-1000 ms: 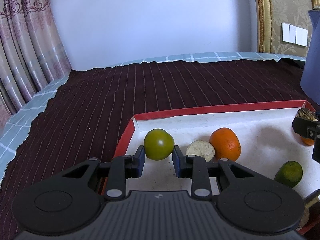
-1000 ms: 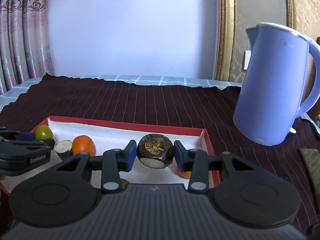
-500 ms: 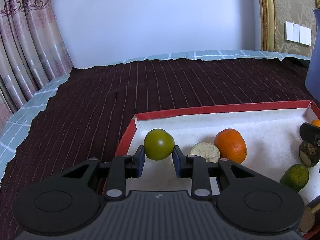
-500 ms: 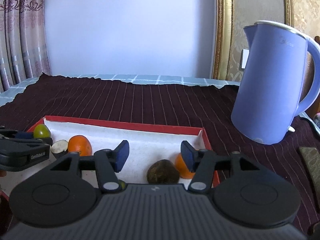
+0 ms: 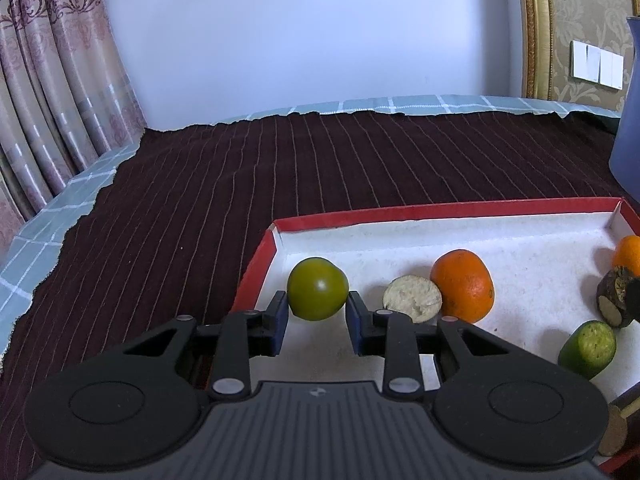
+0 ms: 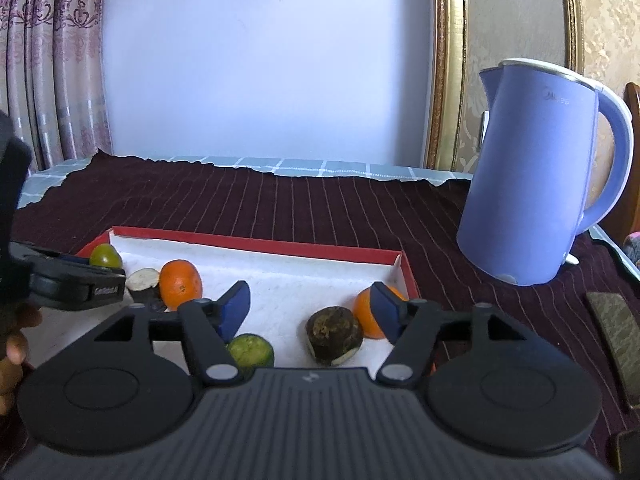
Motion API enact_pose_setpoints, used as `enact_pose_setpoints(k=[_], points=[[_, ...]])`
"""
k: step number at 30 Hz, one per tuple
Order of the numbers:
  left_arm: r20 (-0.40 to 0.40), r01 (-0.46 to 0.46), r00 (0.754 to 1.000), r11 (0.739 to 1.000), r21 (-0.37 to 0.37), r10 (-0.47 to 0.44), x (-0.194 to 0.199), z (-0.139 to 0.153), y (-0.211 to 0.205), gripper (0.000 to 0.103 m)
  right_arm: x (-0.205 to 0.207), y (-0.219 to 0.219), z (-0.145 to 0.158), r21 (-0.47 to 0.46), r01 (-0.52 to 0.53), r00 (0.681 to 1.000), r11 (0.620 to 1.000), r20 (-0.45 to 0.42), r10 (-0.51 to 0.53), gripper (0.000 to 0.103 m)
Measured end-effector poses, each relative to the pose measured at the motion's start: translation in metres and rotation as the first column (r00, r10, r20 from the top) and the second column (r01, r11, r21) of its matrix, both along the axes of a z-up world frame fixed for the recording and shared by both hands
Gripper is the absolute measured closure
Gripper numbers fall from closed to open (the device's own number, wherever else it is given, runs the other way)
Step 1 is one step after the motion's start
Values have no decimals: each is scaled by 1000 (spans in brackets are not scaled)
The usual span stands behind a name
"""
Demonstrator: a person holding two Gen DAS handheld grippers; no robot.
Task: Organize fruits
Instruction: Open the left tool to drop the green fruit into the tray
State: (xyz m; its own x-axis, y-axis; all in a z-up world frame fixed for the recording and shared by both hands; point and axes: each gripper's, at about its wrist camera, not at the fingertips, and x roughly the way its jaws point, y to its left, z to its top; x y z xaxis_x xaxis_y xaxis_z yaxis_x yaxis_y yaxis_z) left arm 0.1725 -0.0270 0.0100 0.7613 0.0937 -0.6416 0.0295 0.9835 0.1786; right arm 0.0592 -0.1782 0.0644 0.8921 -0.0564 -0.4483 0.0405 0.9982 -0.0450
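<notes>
A red-rimmed white tray (image 5: 440, 210) lies on the dark striped cloth. My left gripper (image 5: 317, 312) is shut on a green round fruit (image 5: 317, 288) at the tray's left corner. Beside it lie a pale half fruit (image 5: 412, 298) and an orange (image 5: 463, 284). My right gripper (image 6: 310, 306) is open and empty above the tray (image 6: 256, 242). Below it a dark brown fruit (image 6: 334, 336) rests in the tray, with a small orange (image 6: 366, 312) to its right and a green fruit (image 6: 250, 350) to its left.
A blue electric kettle (image 6: 540, 176) stands on the cloth right of the tray. A dark flat object (image 6: 614, 332) lies at the far right. A curtain (image 5: 52, 92) hangs at the left, and a gold frame (image 6: 448, 64) stands behind.
My right gripper opened and let go of the dark brown fruit, which now rests in the tray, then drew back. My left gripper stays shut on the green fruit.
</notes>
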Motion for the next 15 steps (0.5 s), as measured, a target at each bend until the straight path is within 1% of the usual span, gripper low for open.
enact_pose_setpoints(k=[4,6,7,9,12,13,14,15], points=[[-5,-7,1000,1000,-7,7,-2,1,2,73,-12,3,0,-18,11,1000,1000,23,-11,28],[-3,-10,1000,1000,-11,10,-3,3,2,73,-18,4,-1,-8,11,1000,1000,29,-10,27],[1,-10,1000,1000,-13,10,-4,4,3,72,-21,4,-1,-1,9,1000,1000,30,-9,27],[12,-13,1000,1000,-15,13,-7,8,4,72,-27,6,-1,8,6,999,1000,37,-6,24],[41,-15,999,1000,-10,16,-13,15,6,71,-35,9,-1,13,-2,999,1000,43,1,23],[48,-16,999,1000,-10,16,-14,18,7,61,-37,10,-1,16,-6,999,1000,43,6,23],[57,-17,998,1000,-12,18,-16,20,8,44,-39,11,-2,16,-10,999,1000,45,9,23],[78,-21,997,1000,-12,22,-20,23,9,37,-42,12,-2,14,-12,999,1000,46,11,23]])
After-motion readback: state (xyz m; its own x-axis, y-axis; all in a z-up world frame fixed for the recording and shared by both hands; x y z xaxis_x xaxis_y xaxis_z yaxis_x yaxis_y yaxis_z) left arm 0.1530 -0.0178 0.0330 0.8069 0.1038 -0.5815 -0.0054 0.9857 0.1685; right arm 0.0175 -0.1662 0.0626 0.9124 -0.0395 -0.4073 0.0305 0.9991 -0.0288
